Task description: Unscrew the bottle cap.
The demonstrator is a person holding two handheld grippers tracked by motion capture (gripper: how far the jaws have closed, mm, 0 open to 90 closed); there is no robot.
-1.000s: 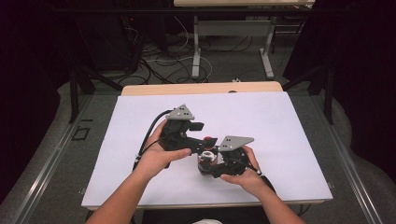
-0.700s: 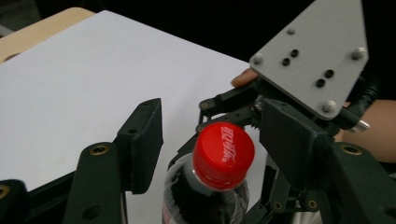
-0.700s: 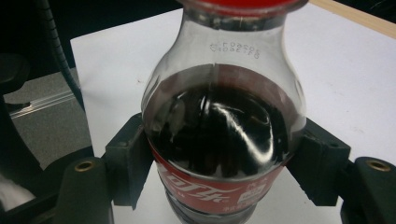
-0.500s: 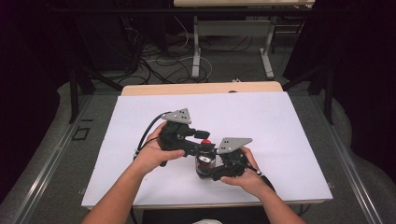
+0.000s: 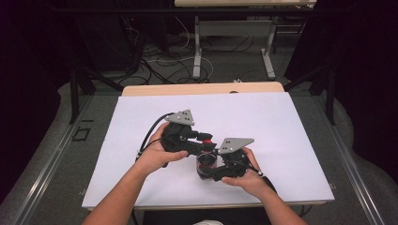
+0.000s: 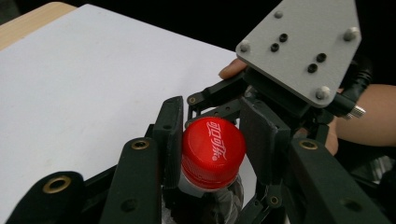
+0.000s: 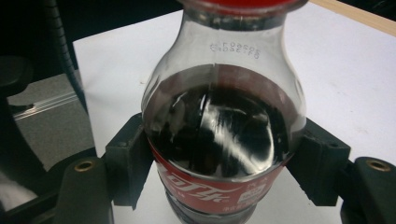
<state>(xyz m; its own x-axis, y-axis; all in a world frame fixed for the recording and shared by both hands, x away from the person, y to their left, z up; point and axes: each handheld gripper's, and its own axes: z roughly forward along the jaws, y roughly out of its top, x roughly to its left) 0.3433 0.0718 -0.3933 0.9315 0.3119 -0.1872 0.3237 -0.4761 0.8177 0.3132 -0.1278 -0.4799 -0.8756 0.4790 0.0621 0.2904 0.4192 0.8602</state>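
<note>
Near the front edge of the white surface [image 5: 291, 122], the right gripper [image 7: 224, 154] clamps its fingers [image 7: 128, 158] on the body of a cola bottle [image 7: 224, 116]. Just beyond, the left gripper [image 6: 212, 140] closes its fingers [image 6: 168, 135] on the red cap [image 6: 212, 149].

My cola bottle [image 7: 224, 140] is clear plastic, filled with dark drink up to the shoulder, with a red label band around the body. Its red cap [image 6: 212, 151], printed with white script, is on the neck. The bottle stands on the white table [image 5: 291, 122], toward the near edge, at about six o'clock from the table's middle.
</note>
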